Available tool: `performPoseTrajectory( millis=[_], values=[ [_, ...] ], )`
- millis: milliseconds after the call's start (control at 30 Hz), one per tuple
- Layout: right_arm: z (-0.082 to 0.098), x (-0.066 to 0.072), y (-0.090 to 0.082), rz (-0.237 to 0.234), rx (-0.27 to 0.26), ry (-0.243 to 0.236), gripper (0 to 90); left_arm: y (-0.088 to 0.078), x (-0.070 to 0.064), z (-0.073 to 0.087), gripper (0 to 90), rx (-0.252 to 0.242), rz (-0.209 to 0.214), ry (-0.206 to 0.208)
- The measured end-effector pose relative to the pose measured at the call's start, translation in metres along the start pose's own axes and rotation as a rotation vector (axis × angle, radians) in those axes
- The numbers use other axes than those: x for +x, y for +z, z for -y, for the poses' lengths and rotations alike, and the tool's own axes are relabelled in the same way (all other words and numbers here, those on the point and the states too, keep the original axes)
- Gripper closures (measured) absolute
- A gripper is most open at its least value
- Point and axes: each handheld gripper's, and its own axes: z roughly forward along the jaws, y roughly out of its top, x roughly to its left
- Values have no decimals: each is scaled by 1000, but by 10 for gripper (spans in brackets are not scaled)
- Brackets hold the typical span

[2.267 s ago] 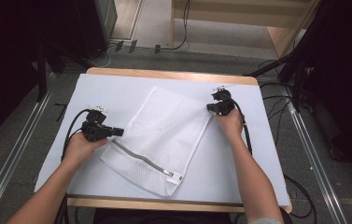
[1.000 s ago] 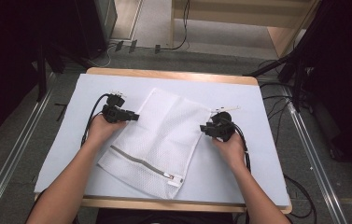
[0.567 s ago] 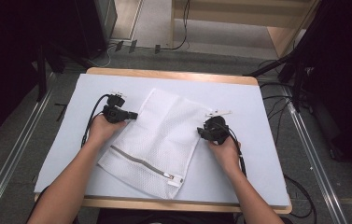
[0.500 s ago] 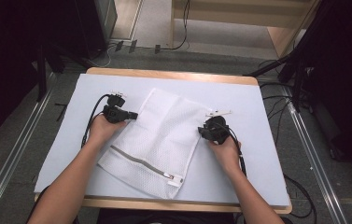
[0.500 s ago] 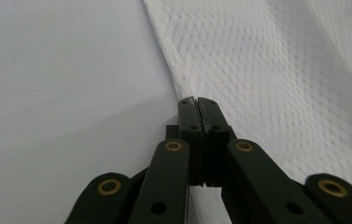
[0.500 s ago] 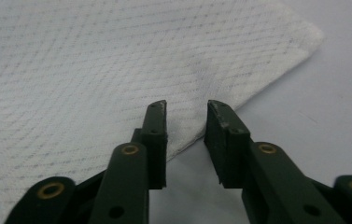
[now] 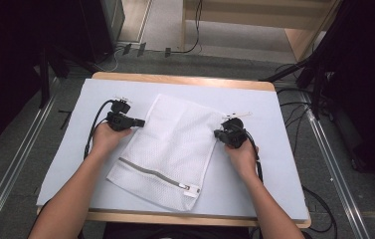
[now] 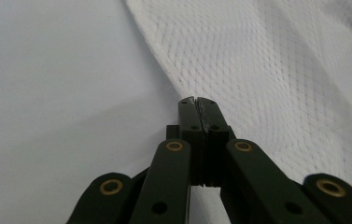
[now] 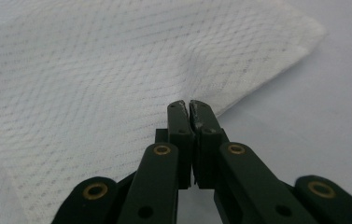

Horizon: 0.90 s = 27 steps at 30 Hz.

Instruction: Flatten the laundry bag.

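Mesh bag: the white mesh bag (image 7: 167, 149) lies flat on the pale sheet over the counter (image 7: 274, 184), tilted, its long axis running from the far corner down toward the person.
Zip end: the grey zip (image 7: 150, 173) crosses the bag's near end, with a small tag at the near corner.
Left hand-held gripper: the left hand-held gripper (image 7: 138, 122) sits at the bag's far left edge, jaws pointing across into the bag. In the left gripper view its jaws are pressed together with the tips right at the mesh edge (image 8: 183, 88); it looks pinched on that edge, though whether cloth is really between the tips I cannot tell.
Right hand-held gripper: the right hand-held gripper (image 7: 221, 133) is at the bag's far right edge, pointing back toward the left one. In the right gripper view the jaws are all but closed, a hairline gap at the tips, lying over the mesh beside the bag's corner (image 9: 304, 28).
Key relation: the bag lies between the two grippers, each on its own side edge and about equally near, so a lift or a pull would act across the bag's short width.
Risk: thin mesh may slip from a shallow pinch.
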Motion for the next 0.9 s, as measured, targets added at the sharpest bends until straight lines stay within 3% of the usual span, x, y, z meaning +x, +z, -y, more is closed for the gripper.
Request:
performPoseTrajectory(
  millis=[367,567,700,800,900],
  values=[
    [-32,-18,19,-21,25,-30,897,-15,2,16,900,-19,5,-50],
    [-46,-23,31,-18,23,-25,895,-17,9,18,900,-57,-8,-78],
    [-55,-24,37,-7,32,-43,891,-14,12,16,900,-69,-36,-79],
    [-60,-25,39,-1,27,-23,890,-13,13,13,900,-89,-60,-80],
    [-60,-25,41,-10,19,-7,839,-11,14,13,900,-71,-81,-71]
  ],
)
